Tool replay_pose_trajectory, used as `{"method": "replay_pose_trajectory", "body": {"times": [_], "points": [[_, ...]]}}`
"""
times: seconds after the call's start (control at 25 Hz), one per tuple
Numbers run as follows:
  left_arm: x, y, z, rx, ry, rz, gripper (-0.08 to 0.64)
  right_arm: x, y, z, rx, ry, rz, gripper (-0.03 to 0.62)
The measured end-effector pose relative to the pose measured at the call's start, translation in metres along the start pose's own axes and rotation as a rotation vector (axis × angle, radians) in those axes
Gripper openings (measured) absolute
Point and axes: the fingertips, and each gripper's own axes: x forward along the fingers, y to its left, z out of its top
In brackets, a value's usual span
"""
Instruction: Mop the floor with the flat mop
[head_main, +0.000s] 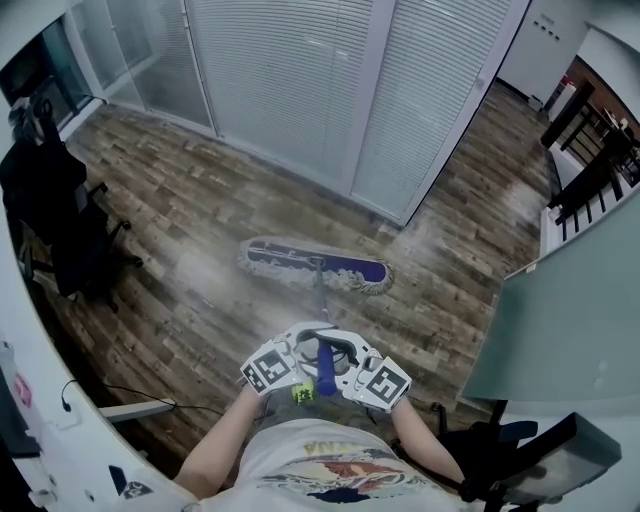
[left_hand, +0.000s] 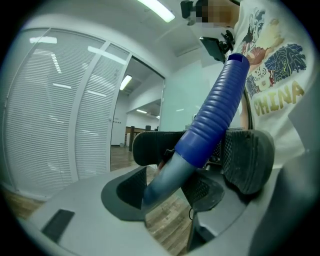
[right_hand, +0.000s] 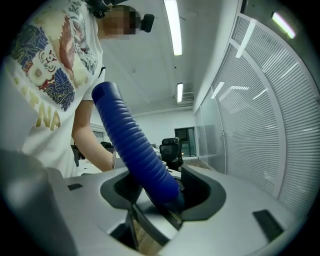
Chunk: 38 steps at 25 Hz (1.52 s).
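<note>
Wood-plank floor (head_main: 180, 250) lies open on both sides of the flat mop (head_main: 315, 266), whose head rests flat near the white blinds (head_main: 290, 90). A black chair (head_main: 60, 220) bounds the left, a glass panel (head_main: 570, 320) the right. Left tongs (left_hand: 162, 190) and right tongs (right_hand: 160, 192) face each other, nearly level at waist height, both clamped on the mop handle (head_main: 320, 295).

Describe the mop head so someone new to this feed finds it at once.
From the white blinds, come down onto the wood floor. The mop head lies flat there at a thin pole's end. It is a long blue pad with a pale fringe, unlike the black chair at left.
</note>
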Motion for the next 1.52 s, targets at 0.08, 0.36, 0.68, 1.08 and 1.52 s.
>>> {"method": "replay_pose_trajectory", "body": {"times": [0.08, 0.36, 0.68, 1.08, 1.52], "points": [[-0.003, 0.018, 0.001, 0.007, 0.001, -0.007, 0.184, 0.012, -0.014, 0.001, 0.001, -0.008, -0.007, 0.221], [0.001, 0.069, 0.006, 0.005, -0.006, -0.011, 0.184, 0.035, -0.061, 0.002, -0.004, -0.007, -0.006, 0.224], [0.031, 0.162, 0.028, 0.002, -0.039, -0.032, 0.184, 0.053, -0.162, 0.022, -0.007, -0.106, -0.038, 0.224], [0.092, 0.312, 0.069, -0.030, -0.069, -0.007, 0.186, 0.069, -0.327, 0.042, 0.019, -0.149, -0.025, 0.221], [0.139, 0.406, 0.056, -0.030, -0.004, -0.007, 0.198, 0.082, -0.426, 0.005, 0.004, -0.044, 0.024, 0.222]]}}
